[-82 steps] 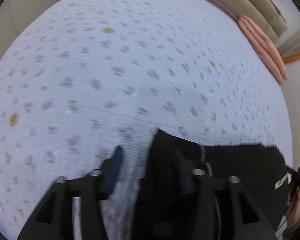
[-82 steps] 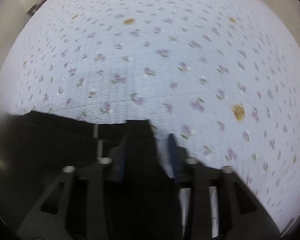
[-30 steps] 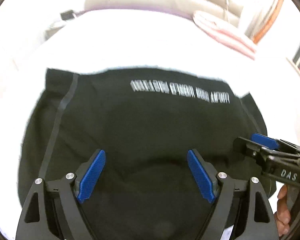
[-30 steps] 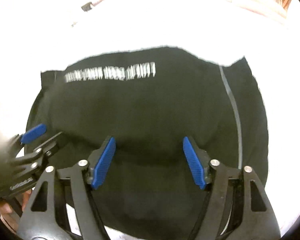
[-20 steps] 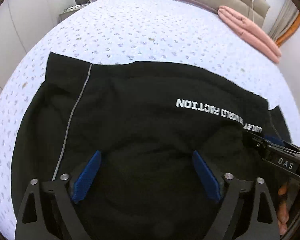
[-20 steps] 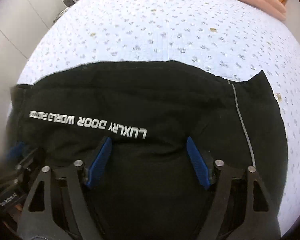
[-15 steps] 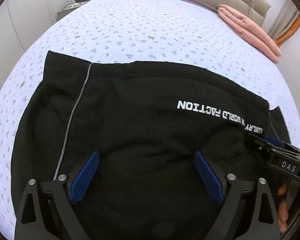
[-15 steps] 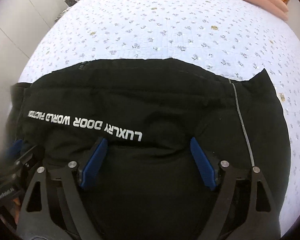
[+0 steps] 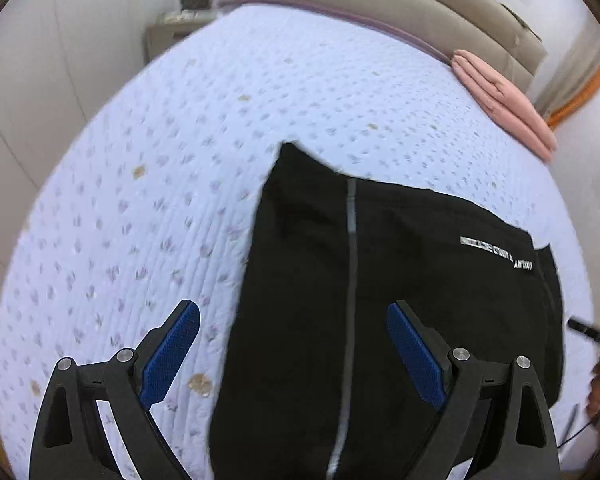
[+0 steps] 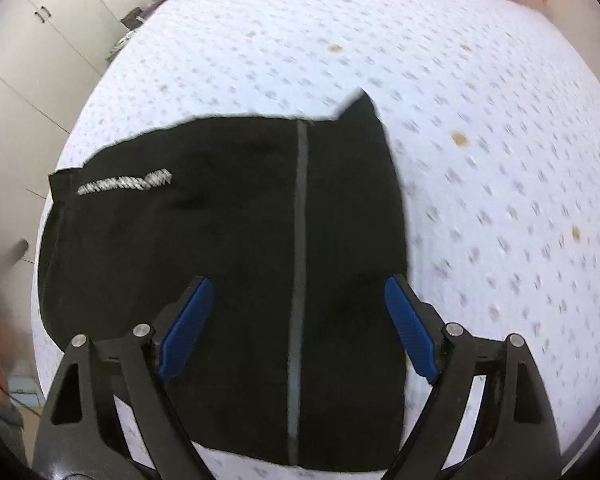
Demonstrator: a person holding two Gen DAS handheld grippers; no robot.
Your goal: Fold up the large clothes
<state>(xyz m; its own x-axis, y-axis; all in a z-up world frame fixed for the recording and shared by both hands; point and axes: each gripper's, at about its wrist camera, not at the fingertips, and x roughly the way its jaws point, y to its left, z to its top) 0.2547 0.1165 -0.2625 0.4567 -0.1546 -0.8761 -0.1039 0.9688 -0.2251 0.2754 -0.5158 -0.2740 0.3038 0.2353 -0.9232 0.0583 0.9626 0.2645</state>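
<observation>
A big bed [image 9: 148,208] with a pale, flowery cover fills the room, and a pink folded blanket [image 9: 504,100] lies near the headboard. The black garment [image 9: 380,280] lies flat on the bed, with a grey stripe and white letters too blurry to read. The left hand-held gripper [image 9: 294,344] hangs wide over its edge, holding nothing. The right hand-held gripper [image 10: 300,320] has just been opening, also holding nothing.

Matt black cloth garment [image 9: 400,280] lies on quilted, stitched floral bedspread [image 9: 180,160].
</observation>
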